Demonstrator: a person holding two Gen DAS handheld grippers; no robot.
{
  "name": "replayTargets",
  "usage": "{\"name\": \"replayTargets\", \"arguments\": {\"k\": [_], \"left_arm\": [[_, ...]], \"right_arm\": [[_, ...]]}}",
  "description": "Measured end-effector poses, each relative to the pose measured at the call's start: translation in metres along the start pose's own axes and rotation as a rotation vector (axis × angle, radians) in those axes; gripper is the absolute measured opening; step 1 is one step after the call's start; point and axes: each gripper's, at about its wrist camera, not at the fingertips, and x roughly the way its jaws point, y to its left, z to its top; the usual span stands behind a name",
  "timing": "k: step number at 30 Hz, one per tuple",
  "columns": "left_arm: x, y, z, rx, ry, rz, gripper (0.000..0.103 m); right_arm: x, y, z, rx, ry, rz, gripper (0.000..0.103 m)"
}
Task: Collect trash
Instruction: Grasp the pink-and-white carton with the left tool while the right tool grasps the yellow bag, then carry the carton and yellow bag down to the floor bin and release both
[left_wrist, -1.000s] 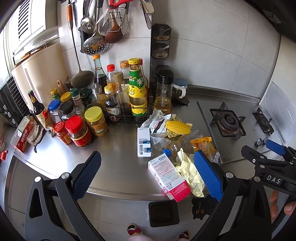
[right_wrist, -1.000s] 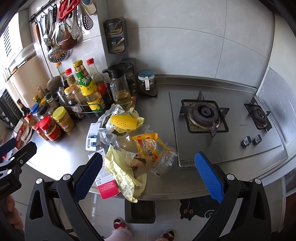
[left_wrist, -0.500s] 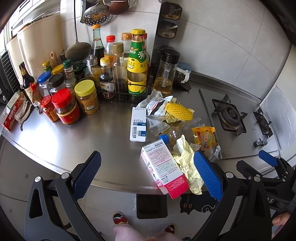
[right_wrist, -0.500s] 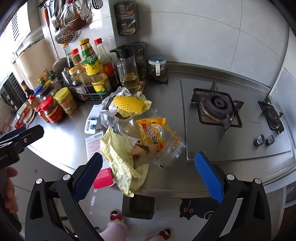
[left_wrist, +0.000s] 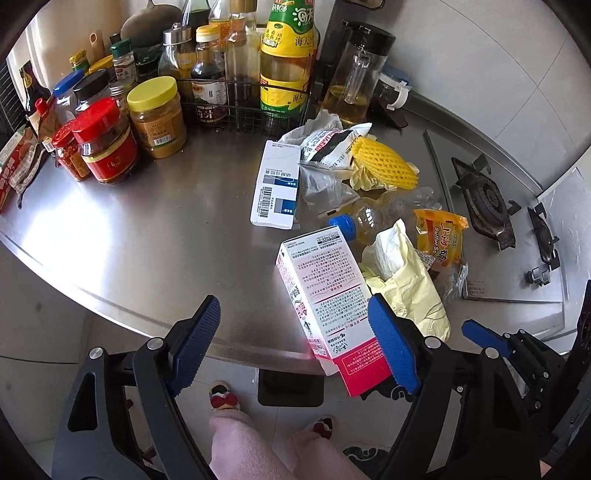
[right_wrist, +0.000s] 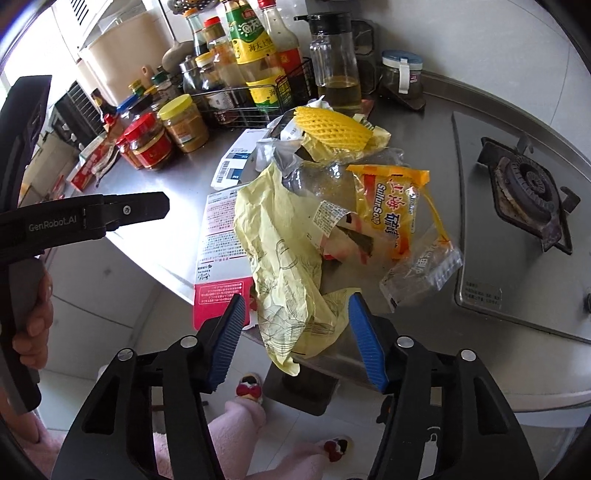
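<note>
At counter edge (left_wrist: 155, 236), both grippers' fingers open, closing: left (left_wrist: 291, 347) around pink carton (left_wrist: 325, 295), right (right_wrist: 297, 338) around yellow wrapper (right_wrist: 280, 258)

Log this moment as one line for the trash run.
left gripper: closing around pink-and-white carton, no contact | right gripper: closing around pale yellow wrapper, no contact | nothing lifted

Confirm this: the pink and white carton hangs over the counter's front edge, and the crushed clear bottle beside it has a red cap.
Not quite. The left wrist view shows the bottle has a blue cap, not red. The pink and white carton does hang over the counter's front edge.
</note>
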Motion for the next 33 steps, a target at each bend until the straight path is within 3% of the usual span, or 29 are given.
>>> {"name": "replayTargets", "arguments": {"k": [7,14,24,27,33], "left_arm": [[0.028,-0.002,0.005,-0.032,0.049,-0.007,0.077],[0.053,-0.015,0.010,-0.030,0.081,0.000,0.077],[0.085,-0.029,0.005,-0.020,0.146,0.002,0.080],[0.091,-0.031,0.001,-0.016,0.148,0.006,0.066],[0.080,-0.027,-0.005,-0.016,0.116,-0.010,0.061]], "right_arm": [[0.025,-0.003,0.006,-0.042,0.037,-0.018,0.039],[0.036,-0.012,0.004,-0.038,0.084,-0.035,0.009],[0.036,-0.024,-0.002,-0.007,0.087,0.002,0.007],[0.034,-0.022,-0.003,-0.017,0.078,0.014,0.006],[0.020,-0.014,-0.003,-0.033,0.026,0.005,0.006]]}}
